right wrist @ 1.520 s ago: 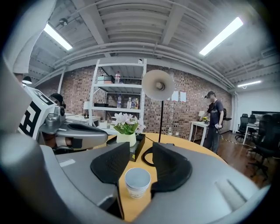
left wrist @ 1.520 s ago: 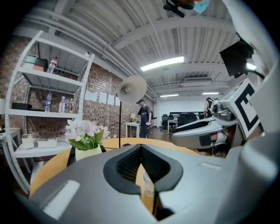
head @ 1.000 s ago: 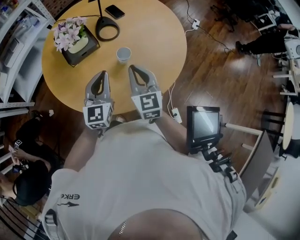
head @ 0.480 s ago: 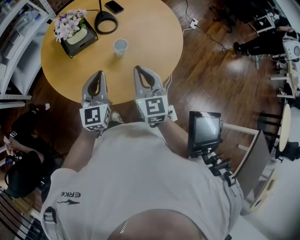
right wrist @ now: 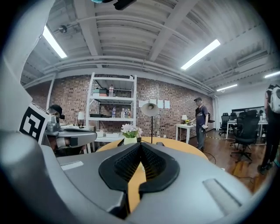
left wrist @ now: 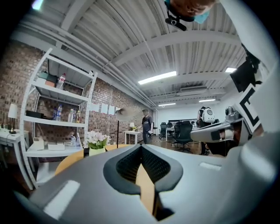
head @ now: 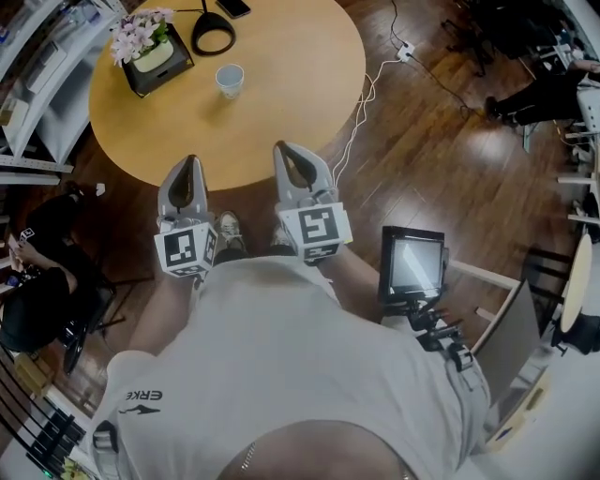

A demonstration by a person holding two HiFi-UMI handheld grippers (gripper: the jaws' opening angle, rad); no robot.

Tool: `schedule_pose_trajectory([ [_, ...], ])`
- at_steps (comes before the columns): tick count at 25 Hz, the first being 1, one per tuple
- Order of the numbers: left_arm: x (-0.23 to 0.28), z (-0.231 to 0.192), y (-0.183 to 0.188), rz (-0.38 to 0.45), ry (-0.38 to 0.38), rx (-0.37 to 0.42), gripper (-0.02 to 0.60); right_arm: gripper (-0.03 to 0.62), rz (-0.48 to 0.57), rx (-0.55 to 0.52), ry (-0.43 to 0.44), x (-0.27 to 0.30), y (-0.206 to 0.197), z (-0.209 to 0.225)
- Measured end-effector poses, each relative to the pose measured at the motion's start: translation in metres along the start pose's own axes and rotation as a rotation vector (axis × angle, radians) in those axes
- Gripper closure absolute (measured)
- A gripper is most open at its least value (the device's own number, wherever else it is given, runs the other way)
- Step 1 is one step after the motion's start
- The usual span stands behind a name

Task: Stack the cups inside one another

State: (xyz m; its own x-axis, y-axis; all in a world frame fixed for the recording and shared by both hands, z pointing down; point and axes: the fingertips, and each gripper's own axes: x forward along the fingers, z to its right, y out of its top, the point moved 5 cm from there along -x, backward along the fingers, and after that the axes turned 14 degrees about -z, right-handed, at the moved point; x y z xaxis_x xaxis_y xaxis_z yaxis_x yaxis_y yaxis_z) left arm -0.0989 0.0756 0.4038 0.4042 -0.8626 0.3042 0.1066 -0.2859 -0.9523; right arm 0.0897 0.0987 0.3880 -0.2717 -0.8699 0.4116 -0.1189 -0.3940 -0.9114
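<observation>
Left gripper (head: 190, 162) and right gripper (head: 285, 148), fingers clenched empty, hover at the table (head: 291, 94) edge, cup (head: 229, 80) well apart.

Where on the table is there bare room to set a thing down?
Bare: the right half of the table, right of the cup, and the near strip between cup and edge. Crowded: the far left, with flowers, lamp base and phone.

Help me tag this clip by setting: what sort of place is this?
Probably an open-plan office or studio: office chairs stand at the far end, white shelving lines a brick wall, and a round wooden table carries a flower pot and a cup.
</observation>
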Motion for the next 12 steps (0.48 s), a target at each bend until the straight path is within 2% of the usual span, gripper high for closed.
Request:
schedule_pose_trajectory([
  [7,-0.024,0.001,0.005,0.013,-0.016,0.036,0.58,0.58,0.003,0.012,0.009,-0.011,-0.001,-0.013],
  [12,-0.036,-0.015,0.006,0.037,-0.045,0.039,0.58,0.58,0.01,0.016,-0.022,-0.018,0.003,-0.034],
])
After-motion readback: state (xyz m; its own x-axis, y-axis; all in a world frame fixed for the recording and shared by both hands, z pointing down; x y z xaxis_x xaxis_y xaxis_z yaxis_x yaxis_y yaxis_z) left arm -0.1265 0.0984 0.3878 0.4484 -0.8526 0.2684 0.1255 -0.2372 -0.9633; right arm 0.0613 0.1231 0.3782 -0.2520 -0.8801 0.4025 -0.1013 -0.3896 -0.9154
